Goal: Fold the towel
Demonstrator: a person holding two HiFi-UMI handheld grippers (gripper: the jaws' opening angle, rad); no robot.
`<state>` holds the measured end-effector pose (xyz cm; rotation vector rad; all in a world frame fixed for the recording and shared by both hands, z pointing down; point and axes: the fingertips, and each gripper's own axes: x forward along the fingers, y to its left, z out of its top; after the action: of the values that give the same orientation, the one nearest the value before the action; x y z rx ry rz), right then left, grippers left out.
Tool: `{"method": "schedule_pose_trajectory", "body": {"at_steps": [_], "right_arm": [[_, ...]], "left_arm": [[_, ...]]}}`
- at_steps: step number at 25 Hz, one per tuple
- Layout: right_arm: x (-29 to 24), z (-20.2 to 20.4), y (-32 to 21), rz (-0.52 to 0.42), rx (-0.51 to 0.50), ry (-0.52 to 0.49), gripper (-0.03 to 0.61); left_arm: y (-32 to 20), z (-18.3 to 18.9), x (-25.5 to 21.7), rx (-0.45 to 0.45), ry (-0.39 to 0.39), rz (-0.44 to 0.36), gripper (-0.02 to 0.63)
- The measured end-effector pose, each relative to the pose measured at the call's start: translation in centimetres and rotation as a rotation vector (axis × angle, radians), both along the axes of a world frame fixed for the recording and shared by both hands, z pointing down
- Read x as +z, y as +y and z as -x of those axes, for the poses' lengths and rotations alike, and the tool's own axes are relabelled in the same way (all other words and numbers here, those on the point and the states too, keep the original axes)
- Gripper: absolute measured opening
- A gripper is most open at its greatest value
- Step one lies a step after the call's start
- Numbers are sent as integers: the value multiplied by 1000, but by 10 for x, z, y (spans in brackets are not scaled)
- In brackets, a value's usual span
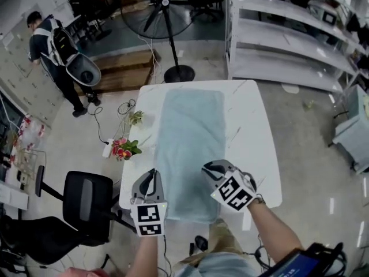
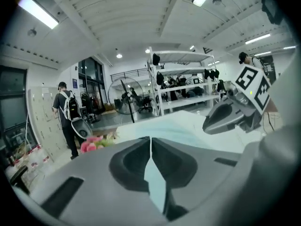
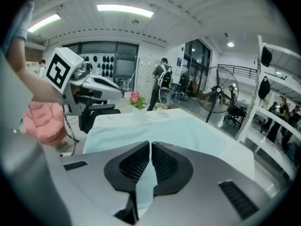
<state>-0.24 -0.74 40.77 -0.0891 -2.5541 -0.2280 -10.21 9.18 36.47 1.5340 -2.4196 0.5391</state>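
Towel (image 1: 190,149) lies flat on the table (image 1: 253,131) (long axis 12 to 6). Left gripper (image 1: 151,176) hovers at its 7 o'clock, right gripper (image 1: 209,169) at 5. Both pairs of jaws are together, seemingly on nothing.

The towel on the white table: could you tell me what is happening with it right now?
A person holds a gripper in each hand above the near end of the light blue towel, which lies flat and unfolded on the table. The left gripper is by its left edge, the right gripper over the cloth. Both have their jaws closed, and neither seems to hold the towel, so folding has not begun.
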Motion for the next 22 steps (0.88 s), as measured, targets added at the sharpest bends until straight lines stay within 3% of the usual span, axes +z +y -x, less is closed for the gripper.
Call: {"method": "schedule_pose_trajectory", "body": {"at_steps": [4, 12, 15, 22], "right_arm": [[54, -29, 52, -5, -57, 124, 28], [113, -42, 49, 22, 10, 251, 28], [125, -50, 49, 47, 13, 288, 28], [122, -56, 53, 60, 6, 292, 15]], "left_arm": [[41, -31, 87, 24, 81, 155, 16], [54, -37, 149, 43, 142, 304, 15], [62, -39, 164, 34, 181, 336, 16], [68, -40, 166, 34, 192, 333, 15]]}}
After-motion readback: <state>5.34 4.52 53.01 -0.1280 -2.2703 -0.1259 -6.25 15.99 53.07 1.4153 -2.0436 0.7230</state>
